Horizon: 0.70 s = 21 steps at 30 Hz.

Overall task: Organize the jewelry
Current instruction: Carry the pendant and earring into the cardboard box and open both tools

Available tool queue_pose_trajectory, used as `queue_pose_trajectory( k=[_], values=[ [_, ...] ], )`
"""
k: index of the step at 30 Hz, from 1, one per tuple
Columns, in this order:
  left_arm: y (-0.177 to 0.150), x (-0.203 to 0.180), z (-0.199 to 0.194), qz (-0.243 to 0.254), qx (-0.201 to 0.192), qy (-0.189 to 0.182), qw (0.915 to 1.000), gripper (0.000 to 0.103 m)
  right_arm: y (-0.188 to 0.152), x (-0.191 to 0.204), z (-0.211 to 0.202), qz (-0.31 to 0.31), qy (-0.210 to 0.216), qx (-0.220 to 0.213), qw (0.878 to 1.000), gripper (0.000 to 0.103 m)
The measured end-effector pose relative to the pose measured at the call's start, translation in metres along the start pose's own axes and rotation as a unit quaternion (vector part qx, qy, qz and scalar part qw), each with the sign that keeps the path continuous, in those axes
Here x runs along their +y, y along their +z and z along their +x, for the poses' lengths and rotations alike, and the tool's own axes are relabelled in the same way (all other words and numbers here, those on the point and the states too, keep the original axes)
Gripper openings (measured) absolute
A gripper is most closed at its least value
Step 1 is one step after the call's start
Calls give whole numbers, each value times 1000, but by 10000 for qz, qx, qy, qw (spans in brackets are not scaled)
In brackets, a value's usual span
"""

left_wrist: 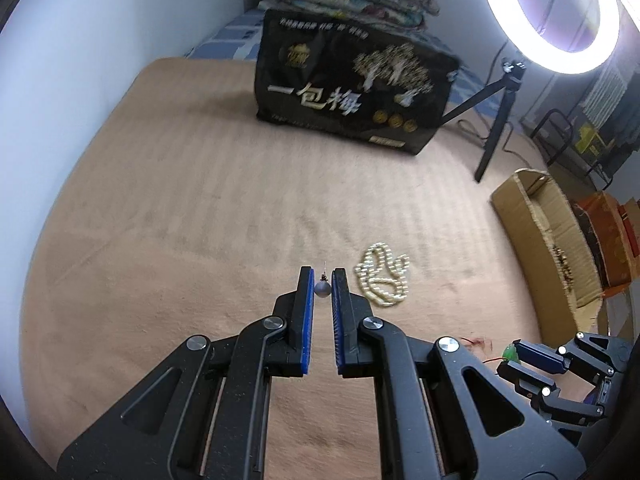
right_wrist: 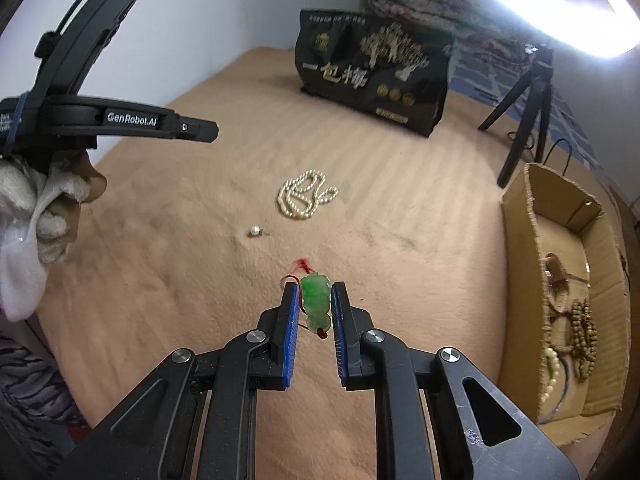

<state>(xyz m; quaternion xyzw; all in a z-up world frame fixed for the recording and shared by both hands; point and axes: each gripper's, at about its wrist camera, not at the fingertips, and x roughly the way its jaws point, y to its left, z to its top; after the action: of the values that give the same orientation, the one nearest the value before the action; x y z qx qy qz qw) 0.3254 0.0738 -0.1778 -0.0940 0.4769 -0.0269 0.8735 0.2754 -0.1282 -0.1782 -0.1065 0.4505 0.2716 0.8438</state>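
Green pendant (right_wrist: 316,306) sits pinched in your right jaws — your left jaws look nearly shut, a pearl earring (left_wrist: 322,287) between them.

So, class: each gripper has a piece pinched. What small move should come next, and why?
Probably carry the right gripper, shut on the green pendant, rightward over the cardboard box: beaded bracelets already lie inside, while the pearl necklace waits on the blanket.

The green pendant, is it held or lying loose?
Held: the right gripper is shut on the green pendant, both blue pads against its sides.
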Motion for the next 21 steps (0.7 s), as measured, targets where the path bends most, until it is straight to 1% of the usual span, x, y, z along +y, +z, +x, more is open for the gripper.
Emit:
queue_pose_trajectory(
  k=[6,11,17,21],
  values=[
    [1,-24,-17,85,-158,-216,9996,7,2,-13,-28,110,-66,-301,9995,14],
    [4,-49,-27,150,-251,-469,9985,7,1,-32,-56,340,-119,-579,9977,14],
    [9,-78,-37,247,-375,-771,9960,7,-2,-70,-97,813,-163,-1026,9913,14],
    [10,-99,-41,365,-427,-924,9941,7,-6,-96,-120,1107,-278,-1268,9853,14]
  ],
)
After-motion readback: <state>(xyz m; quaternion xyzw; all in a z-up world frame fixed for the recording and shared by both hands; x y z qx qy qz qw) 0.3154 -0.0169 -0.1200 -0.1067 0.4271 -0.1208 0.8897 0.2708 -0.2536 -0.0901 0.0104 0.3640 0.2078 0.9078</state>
